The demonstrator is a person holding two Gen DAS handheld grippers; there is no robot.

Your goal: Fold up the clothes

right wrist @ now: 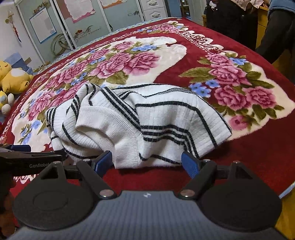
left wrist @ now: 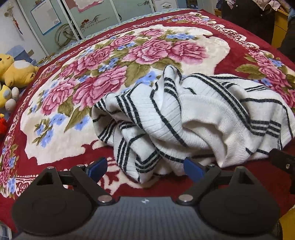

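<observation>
A white knit sweater with black stripes (left wrist: 199,114) lies crumpled on the red floral blanket (left wrist: 129,61) of a bed. My left gripper (left wrist: 145,169) is open, its blue pads on either side of the sweater's near left folds, at the fabric's edge. In the right wrist view the same sweater (right wrist: 132,125) lies bunched, and my right gripper (right wrist: 147,162) is open with its pads flanking the ribbed near hem. The left gripper's black body (right wrist: 27,158) shows at the left edge of the right wrist view. The right gripper's body (left wrist: 284,162) shows at the right of the left wrist view.
Yellow plush toys (left wrist: 16,70) sit left of the bed. Wardrobe doors with posters (left wrist: 88,18) stand behind the bed. A person in dark clothes (right wrist: 230,16) stands at the far right by a yellow cabinet (left wrist: 280,27). The blanket (right wrist: 212,55) spreads wide beyond the sweater.
</observation>
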